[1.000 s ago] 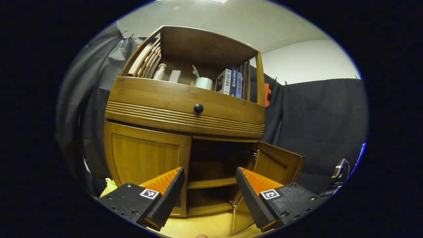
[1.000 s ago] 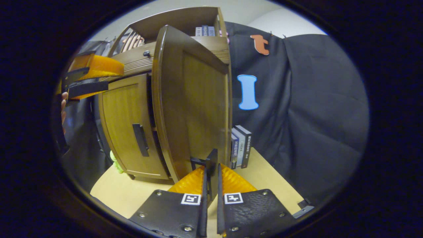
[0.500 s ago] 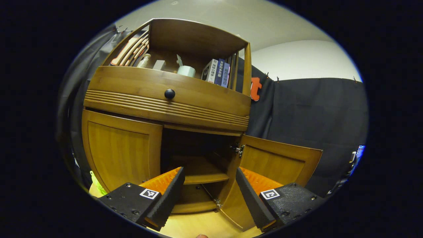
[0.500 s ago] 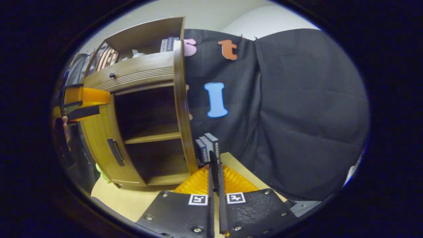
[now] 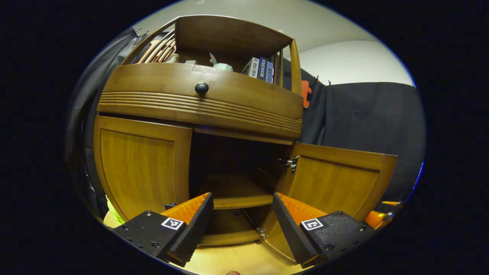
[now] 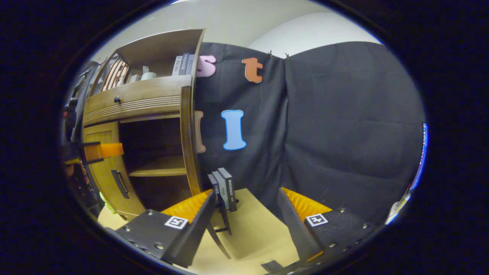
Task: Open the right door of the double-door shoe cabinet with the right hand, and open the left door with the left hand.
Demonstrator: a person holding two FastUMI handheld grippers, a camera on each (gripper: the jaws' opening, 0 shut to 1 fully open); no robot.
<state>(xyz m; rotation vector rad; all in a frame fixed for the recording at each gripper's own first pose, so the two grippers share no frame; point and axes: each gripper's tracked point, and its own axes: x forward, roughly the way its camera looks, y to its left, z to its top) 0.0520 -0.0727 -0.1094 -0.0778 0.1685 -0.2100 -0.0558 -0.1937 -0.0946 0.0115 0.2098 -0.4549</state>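
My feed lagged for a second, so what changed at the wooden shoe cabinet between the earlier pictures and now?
The right gripper, shut on the dark handle of the right wooden door a second ago, swung that door wide open and then let go; its jaws now stand apart. The left wooden door stayed closed, and the left gripper stayed open in front of the cabinet, holding nothing.

Open right door (image 5: 336,179) beside opening
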